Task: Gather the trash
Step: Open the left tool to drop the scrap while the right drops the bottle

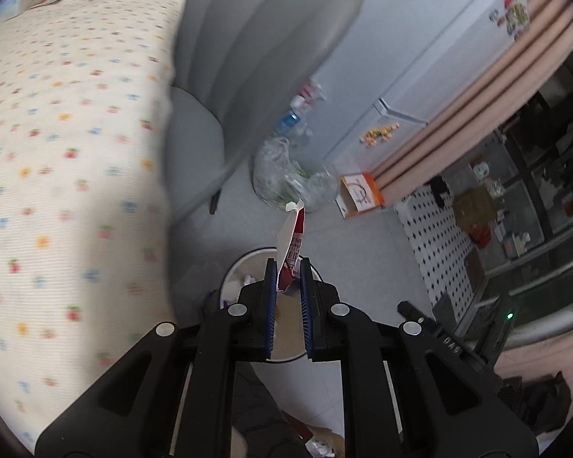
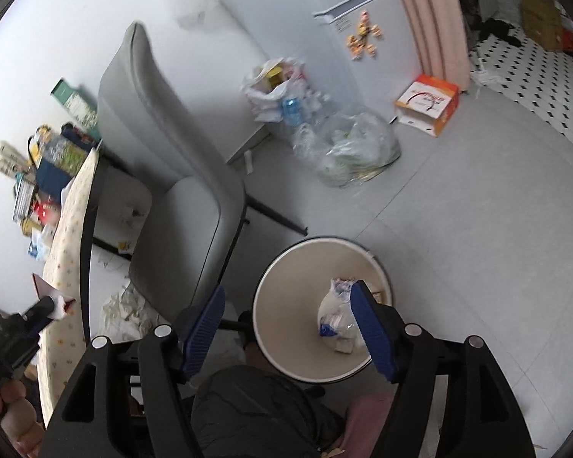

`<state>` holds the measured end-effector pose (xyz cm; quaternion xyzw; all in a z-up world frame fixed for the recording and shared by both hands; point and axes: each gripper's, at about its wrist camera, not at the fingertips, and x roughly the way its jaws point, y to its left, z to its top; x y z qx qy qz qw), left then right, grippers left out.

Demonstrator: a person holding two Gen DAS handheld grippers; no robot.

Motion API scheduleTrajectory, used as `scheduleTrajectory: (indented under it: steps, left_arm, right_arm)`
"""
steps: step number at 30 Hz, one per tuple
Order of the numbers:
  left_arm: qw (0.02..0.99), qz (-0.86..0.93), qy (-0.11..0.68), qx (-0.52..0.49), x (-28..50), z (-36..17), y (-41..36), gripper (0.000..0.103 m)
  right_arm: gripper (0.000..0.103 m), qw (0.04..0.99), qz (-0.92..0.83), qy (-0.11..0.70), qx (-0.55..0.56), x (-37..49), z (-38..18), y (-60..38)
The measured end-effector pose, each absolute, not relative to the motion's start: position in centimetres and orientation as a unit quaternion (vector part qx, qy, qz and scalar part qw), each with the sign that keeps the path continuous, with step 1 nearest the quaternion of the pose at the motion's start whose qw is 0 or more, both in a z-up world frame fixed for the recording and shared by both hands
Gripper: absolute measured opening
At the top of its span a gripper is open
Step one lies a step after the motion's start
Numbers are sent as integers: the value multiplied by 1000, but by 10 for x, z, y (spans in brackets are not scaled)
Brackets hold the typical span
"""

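Observation:
My left gripper [image 1: 288,267] is shut on a red and white torn wrapper [image 1: 293,244] and holds it above the round white trash bin [image 1: 233,274] on the floor. In the right wrist view the left gripper [image 2: 55,307] shows at the far left by the table edge, wrapper [image 2: 47,290] in its tips. My right gripper [image 2: 286,305] is open and empty above the same bin [image 2: 286,267]. A white plastic bag of trash [image 2: 338,318] lies inside the bin, just by the right finger pad [image 2: 370,328].
A grey chair [image 2: 172,175] stands between the bin and the table with a flowered cloth [image 1: 65,152]. Clear bags of bottles [image 2: 347,149], an orange box [image 2: 429,101], a white fridge [image 1: 420,57] and pink curtains stand beyond. Crumpled paper [image 2: 126,309] lies under the chair.

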<state>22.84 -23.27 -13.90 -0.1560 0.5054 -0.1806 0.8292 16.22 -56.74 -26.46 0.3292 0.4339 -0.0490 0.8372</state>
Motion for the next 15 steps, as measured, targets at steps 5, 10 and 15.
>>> scheduleTrajectory:
  steps: [5,10,15]
  left_arm:
    - [816,-208,522,-136,233,-149,-268,12]
    - [801,-235,536,-129,238,-157,-298,64]
    - [810,-234,522,-128,235,-152,-296,78]
  right_arm:
    - [69,845,-72,411,333,149,-250,-593]
    - [70,848,-81,402,336,141,-243,-604]
    - [70,852,-79,397,333,139,-237,-603]
